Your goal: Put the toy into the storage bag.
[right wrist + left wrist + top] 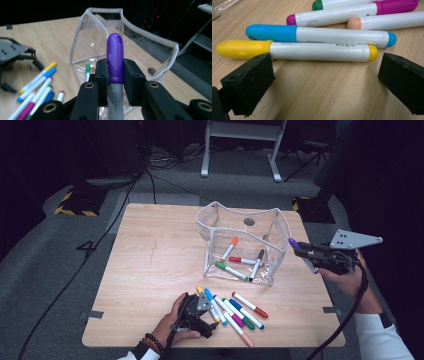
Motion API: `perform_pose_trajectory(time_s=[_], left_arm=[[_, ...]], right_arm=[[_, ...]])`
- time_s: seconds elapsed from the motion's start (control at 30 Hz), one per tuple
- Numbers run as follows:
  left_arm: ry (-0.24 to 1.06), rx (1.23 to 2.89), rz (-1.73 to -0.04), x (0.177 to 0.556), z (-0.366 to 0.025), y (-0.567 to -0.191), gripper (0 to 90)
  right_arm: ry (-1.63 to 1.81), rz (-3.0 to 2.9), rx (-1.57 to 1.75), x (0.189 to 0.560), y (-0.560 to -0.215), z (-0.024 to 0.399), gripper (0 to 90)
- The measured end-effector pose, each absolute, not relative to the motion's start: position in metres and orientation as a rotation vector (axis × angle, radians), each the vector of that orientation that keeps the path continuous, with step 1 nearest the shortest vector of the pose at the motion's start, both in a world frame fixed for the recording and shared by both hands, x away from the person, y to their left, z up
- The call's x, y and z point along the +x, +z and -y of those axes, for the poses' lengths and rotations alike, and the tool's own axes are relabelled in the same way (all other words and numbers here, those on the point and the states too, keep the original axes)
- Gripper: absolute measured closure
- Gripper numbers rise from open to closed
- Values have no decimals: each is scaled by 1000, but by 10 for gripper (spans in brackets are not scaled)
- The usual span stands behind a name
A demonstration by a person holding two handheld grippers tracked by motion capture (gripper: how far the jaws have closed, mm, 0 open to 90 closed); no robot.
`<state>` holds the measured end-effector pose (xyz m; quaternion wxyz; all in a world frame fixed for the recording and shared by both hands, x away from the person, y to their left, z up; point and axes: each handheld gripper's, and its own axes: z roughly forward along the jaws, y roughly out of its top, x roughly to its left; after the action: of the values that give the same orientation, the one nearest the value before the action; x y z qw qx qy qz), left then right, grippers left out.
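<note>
Markers are going one by one from the tabletop (150, 250) into the clear pouch (243, 243), and the step in hand looks like the carry of the purple marker (115, 61) toward its open mouth. The right gripper (303, 251) is clamped on that marker just below and over the lower end of its cap, the two pads pressing it from either side, with the capped end sticking out past the jaws; in the high view it hangs in the air just off the pouch's right edge, above the tabletop. Inside the pouch lie an orange marker (230, 248), a red one (242, 260), a green one (231, 270) and a dark one (257, 264). The left gripper (199, 312) rests low at the near edge of the tabletop with its jaws well apart and nothing between them, lined up along the yellow marker (297, 50), which lies just beyond the pads beside the blue marker (319, 35) in the loose cluster that remains. The next move probably calls for bringing the purple marker over the pouch's opening, tipping it so it clears the soft rim, and letting the jaws part so it drops in with the others. The pouch wall looks floppy, so a nudge could fold the mouth shut. The left side seems ready to close on the yellow marker.
</note>
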<state>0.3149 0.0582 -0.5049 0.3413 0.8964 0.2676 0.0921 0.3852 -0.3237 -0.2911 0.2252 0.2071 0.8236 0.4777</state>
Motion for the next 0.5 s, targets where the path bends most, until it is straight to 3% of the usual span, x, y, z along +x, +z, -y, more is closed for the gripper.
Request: perform_pose_trajectory(time_s=[0.27,0.5], left_arm=[[239,2332,-696,315,-58,-505,5],[239,2332,-696,315,-58,-505,5]], right_arm=[[1305,-2282,504,408,-258,285,750],[1226,-2345,500,443,-255,251,750]])
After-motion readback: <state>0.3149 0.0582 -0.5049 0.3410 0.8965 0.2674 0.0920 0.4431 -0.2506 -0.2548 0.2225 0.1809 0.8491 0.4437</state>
